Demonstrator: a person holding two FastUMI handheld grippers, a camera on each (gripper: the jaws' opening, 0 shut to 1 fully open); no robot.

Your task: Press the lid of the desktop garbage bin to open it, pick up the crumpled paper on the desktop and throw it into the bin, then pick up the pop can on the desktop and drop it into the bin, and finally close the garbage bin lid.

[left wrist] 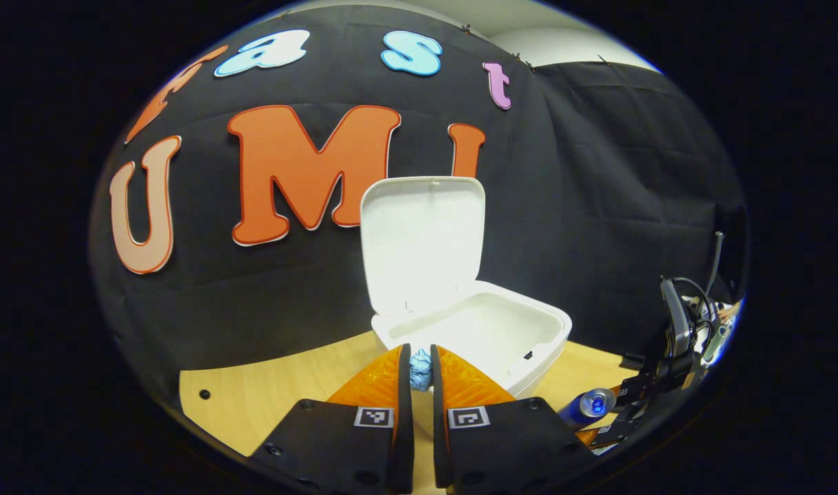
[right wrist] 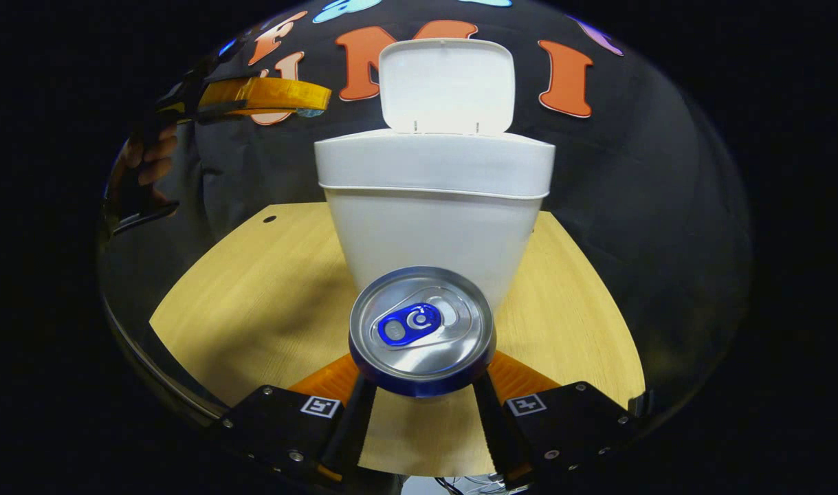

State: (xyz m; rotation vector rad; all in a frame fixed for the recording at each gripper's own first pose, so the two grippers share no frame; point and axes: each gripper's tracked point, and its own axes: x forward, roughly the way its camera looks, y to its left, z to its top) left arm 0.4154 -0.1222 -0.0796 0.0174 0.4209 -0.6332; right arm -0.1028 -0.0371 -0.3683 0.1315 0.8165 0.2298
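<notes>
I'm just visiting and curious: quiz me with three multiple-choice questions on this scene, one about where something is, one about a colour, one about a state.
1. Where is the crumpled paper?
A. between the left gripper's fingers
B. on the floor
C. under the can

2. What colour is the bin?
A. green
B. red
C. white

3. How is the bin's lid?
A. shut
B. raised open
C. missing

Answers: 1 A, the wad sits pinched between the fingers in the left gripper view. 2 C, its walls are white. 3 B, it stands upright behind the opening.
</notes>
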